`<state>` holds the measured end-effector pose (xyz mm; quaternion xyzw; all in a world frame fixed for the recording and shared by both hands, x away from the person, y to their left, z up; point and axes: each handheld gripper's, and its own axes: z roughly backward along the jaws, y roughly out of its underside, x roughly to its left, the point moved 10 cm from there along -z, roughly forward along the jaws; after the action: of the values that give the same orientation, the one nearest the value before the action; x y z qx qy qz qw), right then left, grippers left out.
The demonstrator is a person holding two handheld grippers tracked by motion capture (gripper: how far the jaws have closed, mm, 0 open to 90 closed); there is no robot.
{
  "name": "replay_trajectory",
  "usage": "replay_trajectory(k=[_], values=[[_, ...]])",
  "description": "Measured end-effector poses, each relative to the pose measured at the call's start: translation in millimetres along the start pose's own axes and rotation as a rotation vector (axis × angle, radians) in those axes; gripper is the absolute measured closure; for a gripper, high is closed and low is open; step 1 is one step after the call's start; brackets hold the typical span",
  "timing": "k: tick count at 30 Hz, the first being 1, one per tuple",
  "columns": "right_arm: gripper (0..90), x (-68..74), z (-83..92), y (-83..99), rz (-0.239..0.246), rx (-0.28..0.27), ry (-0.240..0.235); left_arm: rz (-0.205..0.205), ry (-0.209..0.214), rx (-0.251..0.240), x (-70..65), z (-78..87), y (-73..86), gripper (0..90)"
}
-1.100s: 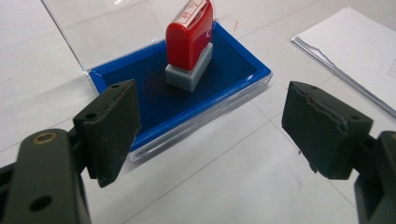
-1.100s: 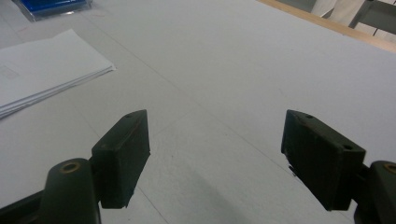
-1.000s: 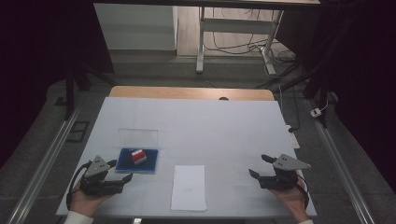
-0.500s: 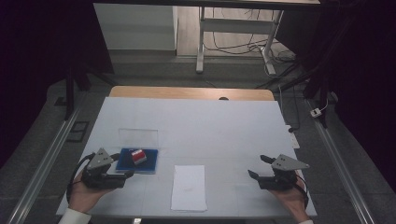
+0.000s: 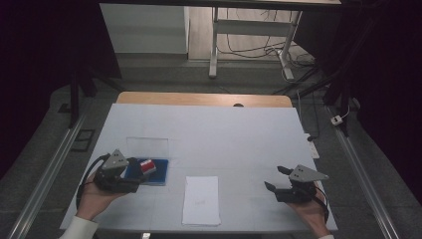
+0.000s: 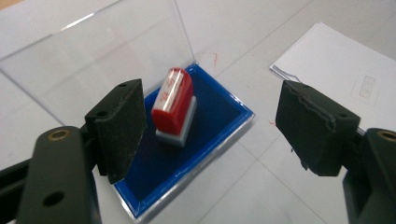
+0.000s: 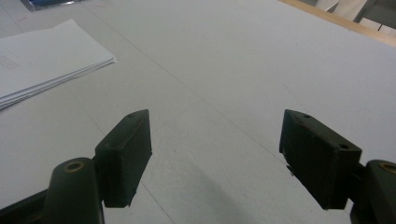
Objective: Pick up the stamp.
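White rectangular table top (image 5: 219, 134), wooden edge along its far side; grey floor around it.

Stack of white paper sheets (image 5: 201, 200) lies flat near the front edge, roughly centred between the two hands. In the left gripper view the stack (image 6: 345, 70) sits to the right, beyond the right jaw; a faint rectangular mark shows on the top sheet. In the right gripper view its corner (image 7: 42, 60) lies at upper left.

Clear plastic lid (image 6: 98, 65) stands hinged open behind the tray, tilted back from the tray's far edge.

Shallow blue rectangular ink-pad tray (image 5: 155, 174), front left of the table, just left of the paper stack and apart from it. Dark blue pad inside, bright blue rim (image 6: 219, 135).

Small red stamp with white base (image 6: 173, 106) stands on the pad, tilted, toward the tray's lid end. High view: red block (image 5: 147, 167) just beside the left tool's tip.

Left gripper (image 5: 130, 174), held in the left hand (image 5: 94, 196): jaws wide apart and have just been closing slightly. The stamp lies beyond and between them, nearer the left jaw; pads do not press it.

Right gripper (image 5: 276, 178), in the right hand (image 5: 311, 211), front right, well apart from the paper: jaws wide apart over bare table, nothing between.
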<state>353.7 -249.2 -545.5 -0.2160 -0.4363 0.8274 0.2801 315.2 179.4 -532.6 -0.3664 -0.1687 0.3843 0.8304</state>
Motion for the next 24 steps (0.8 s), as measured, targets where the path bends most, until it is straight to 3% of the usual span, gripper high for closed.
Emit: replay_trajectory(k=[11, 19, 24], values=[[25.0, 2.0, -3.4, 4.3, 0.008, 0.031, -0.003, 0.005, 0.000, 0.022, 12.6, -11.2, -10.7, 24.4], [25.2, 0.8, -4.4, 5.9, 0.010, 0.043, 0.004, 0.014, 0.025, 0.087, 24.3, -25.5, -11.0, 25.3], [25.4, 1.6, -5.9, 7.2, 0.010, 0.047, -0.006, -0.015, 0.021, 0.131, 25.2, -35.4, -10.0, 27.0]])
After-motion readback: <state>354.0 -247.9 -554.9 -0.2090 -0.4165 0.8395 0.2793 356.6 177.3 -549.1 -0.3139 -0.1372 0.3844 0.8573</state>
